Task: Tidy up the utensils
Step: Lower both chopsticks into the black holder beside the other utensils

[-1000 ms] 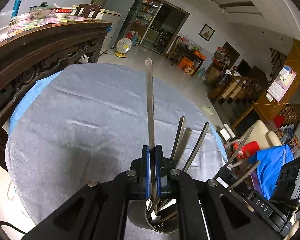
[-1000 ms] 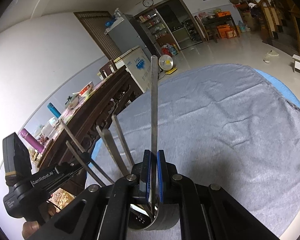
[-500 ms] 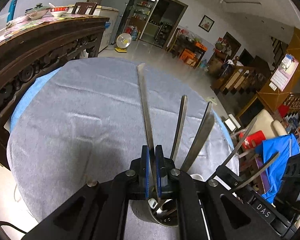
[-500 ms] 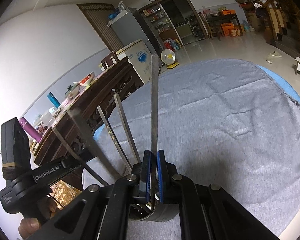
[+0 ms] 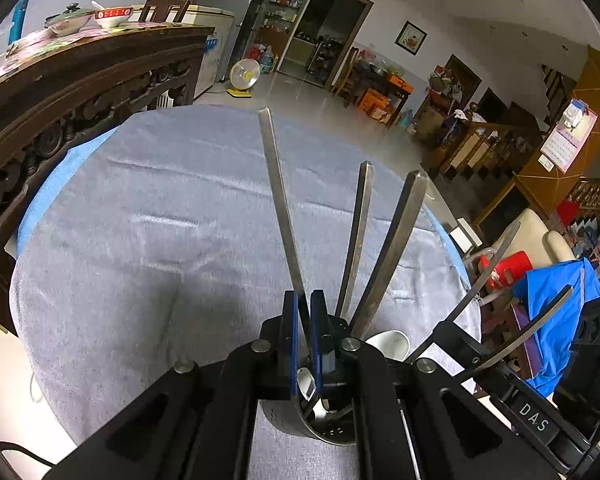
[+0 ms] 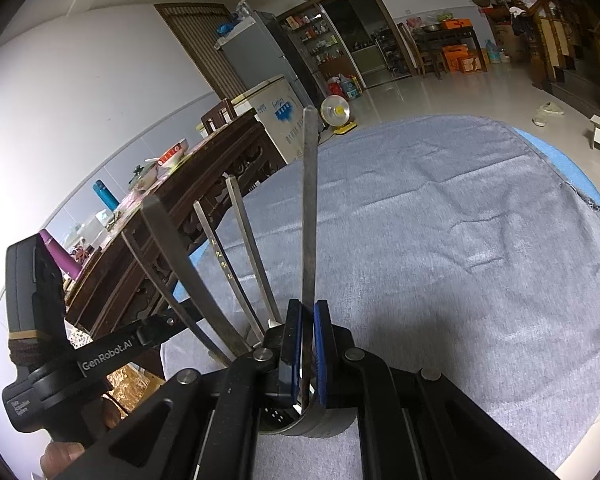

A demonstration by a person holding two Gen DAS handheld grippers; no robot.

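A round metal utensil holder [image 5: 320, 428] stands on the grey tablecloth [image 5: 160, 220], right under both grippers; it also shows in the right wrist view [image 6: 320, 420]. My left gripper [image 5: 304, 304] is shut on a flat steel utensil handle [image 5: 278, 200] whose lower end reaches into the holder. My right gripper [image 6: 308, 312] is shut on another steel handle [image 6: 310, 200], also dipping into the holder. Several more steel handles [image 5: 358, 232] and a white spoon [image 5: 390, 342] lean in the holder. The utensil heads are hidden inside it.
A dark carved wooden sideboard [image 5: 60, 92] with bowls stands left of the table. The other hand-held gripper body [image 6: 36, 320] is close on the left of the right wrist view. Chairs and blue cloth [image 5: 556, 300] lie beyond the table's right edge.
Both grippers have sunk a little toward the holder with their handles. The left-held handle has tilted to the left. The loose handles in the holder have spread wider.
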